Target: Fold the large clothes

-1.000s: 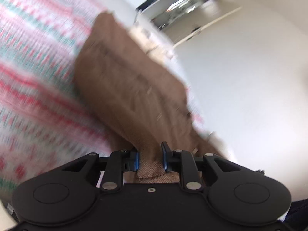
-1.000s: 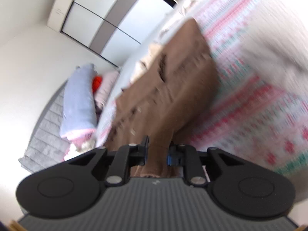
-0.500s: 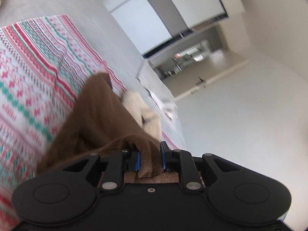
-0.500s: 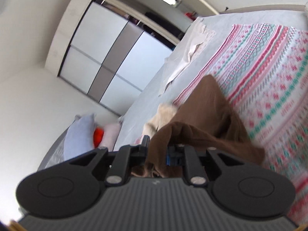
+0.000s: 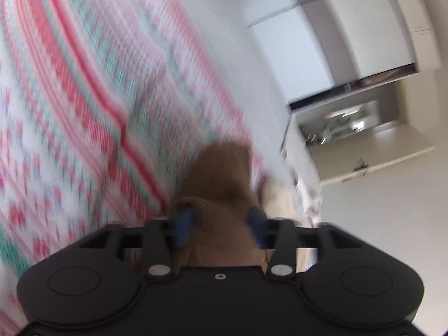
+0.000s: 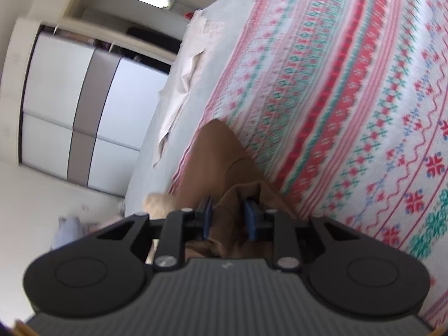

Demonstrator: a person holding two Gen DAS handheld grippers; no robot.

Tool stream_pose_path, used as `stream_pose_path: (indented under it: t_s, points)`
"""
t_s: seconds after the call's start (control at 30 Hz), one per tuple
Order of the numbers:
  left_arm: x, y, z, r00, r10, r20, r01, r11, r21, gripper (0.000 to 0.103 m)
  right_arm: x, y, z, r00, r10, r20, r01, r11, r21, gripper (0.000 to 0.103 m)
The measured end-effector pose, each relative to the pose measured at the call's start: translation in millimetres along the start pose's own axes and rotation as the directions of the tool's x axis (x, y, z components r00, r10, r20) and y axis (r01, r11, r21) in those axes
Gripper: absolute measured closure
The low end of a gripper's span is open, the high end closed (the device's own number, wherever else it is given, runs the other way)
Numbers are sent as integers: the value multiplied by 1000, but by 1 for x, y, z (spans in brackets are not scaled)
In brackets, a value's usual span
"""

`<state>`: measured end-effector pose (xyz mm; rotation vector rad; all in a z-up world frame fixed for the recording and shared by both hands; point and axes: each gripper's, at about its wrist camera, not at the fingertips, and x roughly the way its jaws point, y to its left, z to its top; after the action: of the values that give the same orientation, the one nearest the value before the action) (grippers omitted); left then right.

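Note:
A brown garment (image 5: pixel 224 173) with a cream lining (image 5: pixel 275 196) lies bunched on the patterned bedspread (image 5: pixel 84 89). In the left wrist view my left gripper (image 5: pixel 221 221) has its blue pads spread wide with brown cloth between them, apparently loose. In the right wrist view the garment (image 6: pixel 215 154) runs from the bedspread (image 6: pixel 350 98) up between the pads of my right gripper (image 6: pixel 229 212), which stand partly apart around the cloth. The frames are motion-blurred.
A grey sheet (image 6: pixel 173 128) edges the bed, with pale cloth (image 6: pixel 190 64) lying on it. A wardrobe with white and grey doors (image 6: pixel 92 106) stands beyond, also in the left wrist view (image 5: pixel 322 42). A doorway (image 5: pixel 350 123) opens to another room.
Both grippers have opened from a tight pinch on the brown garment; the left pads spread wide. Both have swung down toward the bed, and the garment now lies bunched closer in.

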<state>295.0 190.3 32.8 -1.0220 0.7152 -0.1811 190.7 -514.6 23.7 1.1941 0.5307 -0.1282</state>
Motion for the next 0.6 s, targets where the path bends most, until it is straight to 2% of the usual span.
stream_pose_path:
  t_s: [0.03,0.07,0.1,0.13,0.2,0.27,0.33,0.4,0.43,0.5,0.57,0.6]
  points:
    - [-10,-5,3,999,-3,53,-1,998,68,23,-3,-5,4,999,38,0,-38,999,-4,75]
    - [-18,-10,4,994,10,104,-25,990,140,17,-8,-9,8,998,60,13,-60,998,-19,62]
    - [-25,-16,5,990,25,140,-56,975,217,16,-16,-11,12,997,63,49,-61,997,-38,42]
    - [-26,-22,4,987,47,156,-91,951,294,16,-26,-11,15,994,50,97,-43,997,-67,34]
    - [-25,-32,-2,982,86,168,-152,888,434,16,-38,-7,17,988,30,150,-5,987,-163,30]
    - [-16,-40,-14,980,117,159,-187,808,559,16,-43,0,10,987,18,160,26,962,-271,30]
    - [-2,-46,-27,977,148,155,-214,720,661,16,-43,11,-4,989,18,149,42,919,-391,29]
    - [19,-51,-39,973,194,127,-223,634,740,17,-36,25,-21,992,3,128,64,855,-515,22]
    - [30,-52,-44,968,223,112,-225,590,775,19,-28,35,-29,992,-25,124,93,809,-580,20]
    - [50,-58,-52,950,283,130,-263,505,822,19,-10,55,-46,982,-110,156,189,686,-703,20]
    - [68,-61,-56,936,316,155,-288,436,852,43,7,70,-61,964,-159,212,265,564,-782,22]
    - [72,-62,-56,936,321,146,-279,422,863,52,16,75,-66,956,-175,235,292,518,-804,32]
